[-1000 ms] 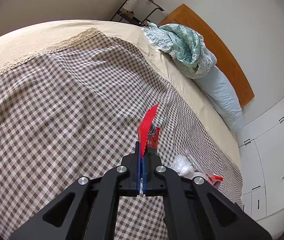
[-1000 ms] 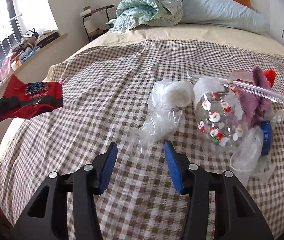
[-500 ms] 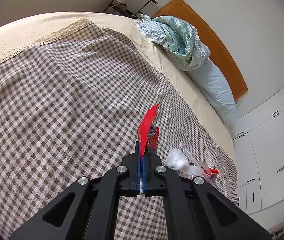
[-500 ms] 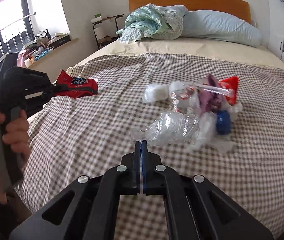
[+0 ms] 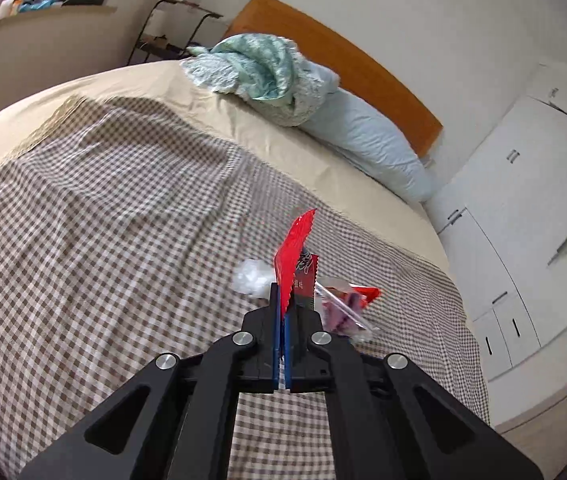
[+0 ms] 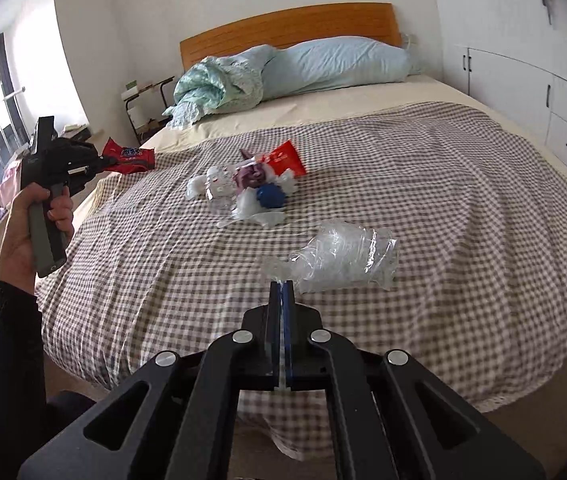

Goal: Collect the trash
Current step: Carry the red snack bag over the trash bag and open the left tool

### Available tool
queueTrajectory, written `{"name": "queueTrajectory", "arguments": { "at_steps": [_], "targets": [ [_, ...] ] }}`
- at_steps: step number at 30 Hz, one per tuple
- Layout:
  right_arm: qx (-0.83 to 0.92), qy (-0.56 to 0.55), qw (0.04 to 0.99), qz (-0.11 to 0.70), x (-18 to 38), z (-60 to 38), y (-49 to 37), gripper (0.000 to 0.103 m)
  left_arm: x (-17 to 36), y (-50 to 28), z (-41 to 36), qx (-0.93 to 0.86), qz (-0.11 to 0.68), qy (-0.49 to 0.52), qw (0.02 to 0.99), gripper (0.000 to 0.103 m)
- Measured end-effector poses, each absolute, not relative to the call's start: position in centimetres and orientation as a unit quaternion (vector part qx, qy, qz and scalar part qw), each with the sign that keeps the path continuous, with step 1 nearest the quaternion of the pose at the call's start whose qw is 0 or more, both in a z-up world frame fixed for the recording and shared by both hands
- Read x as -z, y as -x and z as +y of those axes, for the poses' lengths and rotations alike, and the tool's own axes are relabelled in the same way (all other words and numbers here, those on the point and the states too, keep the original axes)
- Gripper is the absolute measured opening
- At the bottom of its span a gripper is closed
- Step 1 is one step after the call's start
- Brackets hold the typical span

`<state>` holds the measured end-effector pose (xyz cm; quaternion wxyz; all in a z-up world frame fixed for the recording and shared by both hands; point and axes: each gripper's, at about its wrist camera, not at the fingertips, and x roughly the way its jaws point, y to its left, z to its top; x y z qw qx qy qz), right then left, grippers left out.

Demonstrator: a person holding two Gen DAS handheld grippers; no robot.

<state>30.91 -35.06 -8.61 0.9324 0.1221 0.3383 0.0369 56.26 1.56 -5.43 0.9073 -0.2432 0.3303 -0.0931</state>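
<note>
My left gripper (image 5: 282, 294) is shut on a red snack wrapper (image 5: 295, 248) and holds it in the air over the bed; it also shows in the right wrist view (image 6: 101, 162) with the wrapper (image 6: 129, 156). My right gripper (image 6: 281, 286) is shut on the corner of a clear crumpled plastic bag (image 6: 343, 256), lifted off the checked blanket (image 6: 443, 200). A pile of trash (image 6: 251, 184) lies mid-bed: clear wrappers, a purple piece, a blue ball, a red packet (image 6: 289, 156). The pile also shows in the left wrist view (image 5: 339, 304).
A teal quilt (image 6: 219, 84) and a blue pillow (image 6: 343, 60) lie at the wooden headboard (image 6: 287, 26). White cupboards (image 6: 543, 80) stand at the right of the bed. A small rack (image 6: 143, 104) and a cluttered sill are at the left.
My right gripper closed on the clear bag and pulled it back and up, away from the pile. My left gripper kept the red wrapper and swung toward the pile.
</note>
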Motion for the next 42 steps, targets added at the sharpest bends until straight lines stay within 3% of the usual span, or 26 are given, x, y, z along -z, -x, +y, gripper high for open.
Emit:
{"name": "queueTrajectory", "arguments": {
  "at_steps": [6, 12, 16, 24, 30, 35, 37, 38, 39, 42],
  "targets": [
    [0.013, -0.112, 0.928, 0.355, 8.2, -43.0, -21.9, 0.001, 2.2, -50.4, -7.3, 0.172, 0.325, 0.178, 0.913, 0.0],
    [0.082, -0.131, 0.91, 0.385, 11.3, -50.1, -12.5, 0.001, -0.7, -40.8, -19.9, 0.346, 0.321, 0.103, 0.876, 0.0],
    [0.104, -0.165, 0.898, 0.396, 14.3, -52.5, -7.1, 0.001, 0.0, -35.1, -27.9, 0.421, 0.344, 0.032, 0.839, 0.0],
    [0.116, -0.233, 0.835, 0.486, 25.6, -54.3, 0.8, 0.002, 9.1, -23.2, -40.3, 0.495, 0.408, -0.118, 0.758, 0.0],
    [0.123, -0.274, 0.814, 0.498, 30.8, -54.7, 4.3, 0.002, 17.8, -17.0, -45.8, 0.52, 0.472, -0.211, 0.679, 0.0],
    [0.155, -0.285, 0.793, 0.516, 34.8, -55.9, 5.9, 0.002, 24.2, -11.1, -50.0, 0.561, 0.456, -0.355, 0.593, 0.0],
    [0.164, -0.294, 0.784, 0.521, 36.4, -56.6, 6.7, 0.011, 27.2, -8.5, -51.5, 0.571, 0.451, -0.411, 0.549, 0.0],
    [0.172, -0.304, 0.781, 0.517, 36.9, -57.0, 7.3, 0.033, 28.5, -7.4, -52.1, 0.573, 0.448, -0.427, 0.537, 0.0],
    [0.18, -0.31, 0.781, 0.511, 37.1, -57.4, 7.9, 0.049, 29.8, -6.4, -52.8, 0.579, 0.451, -0.441, 0.517, 0.0],
    [0.211, -0.313, 0.781, 0.498, 36.9, -58.4, 9.8, 0.049, 33.9, -4.3, -54.4, 0.577, 0.48, -0.467, 0.468, 0.0]
  ]
}}
